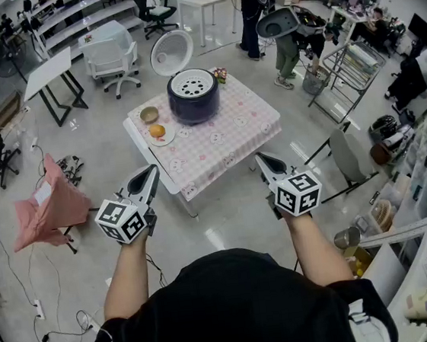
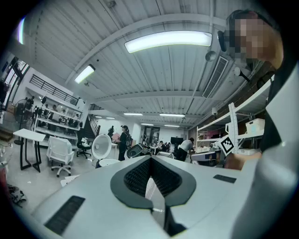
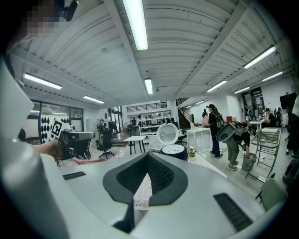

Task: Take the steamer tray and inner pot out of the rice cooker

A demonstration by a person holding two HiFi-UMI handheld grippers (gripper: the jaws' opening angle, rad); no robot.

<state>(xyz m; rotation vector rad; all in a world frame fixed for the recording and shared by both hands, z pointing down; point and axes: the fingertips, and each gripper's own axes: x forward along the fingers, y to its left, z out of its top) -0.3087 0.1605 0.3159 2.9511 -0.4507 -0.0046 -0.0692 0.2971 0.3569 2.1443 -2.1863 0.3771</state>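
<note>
I am holding my left fingers and my right fingers pressed together, both empty, hovering above the floor just short of the near edge of the table. The rice cooker is standing at the table's far end with its lid tipped up, and the white steamer tray is sitting in its top. A plate and a small bowl are lying just left of it.
</note>
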